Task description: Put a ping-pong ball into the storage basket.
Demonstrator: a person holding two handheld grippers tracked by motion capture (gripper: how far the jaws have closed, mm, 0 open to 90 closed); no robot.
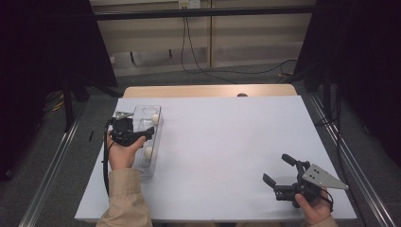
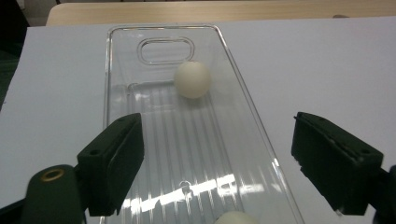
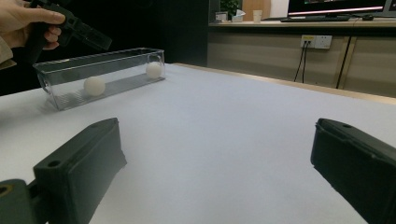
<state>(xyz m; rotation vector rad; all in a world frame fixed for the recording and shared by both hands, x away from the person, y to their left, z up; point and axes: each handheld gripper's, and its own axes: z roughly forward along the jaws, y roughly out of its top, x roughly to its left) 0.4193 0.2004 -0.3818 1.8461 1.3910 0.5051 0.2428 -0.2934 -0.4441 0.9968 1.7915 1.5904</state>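
A clear plastic tray (image 1: 145, 171) lies lengthwise near the table's left edge, with two white balls in it. One ball (image 1: 155, 118) rests toward the far end and the other ball (image 1: 148, 152) nearer the person. My left gripper (image 1: 145, 134) hovers over the tray between the two balls, jaws open with nothing between them. In the left gripper view the gripper (image 2: 217, 133) looks down into the tray (image 2: 110, 84); the far ball (image 2: 192, 79) is ahead and the near ball (image 2: 236, 218) peeks in at the bottom. My right gripper (image 1: 279, 169) rests open at the front right, far from the tray.
The white table top (image 1: 227, 142) stretches between the two hands. In the right gripper view the tray (image 3: 56, 74) and the left gripper (image 3: 88, 35) stand far off at the left. A wooden strip (image 1: 208, 91) borders the far edge, with cables on the floor behind.
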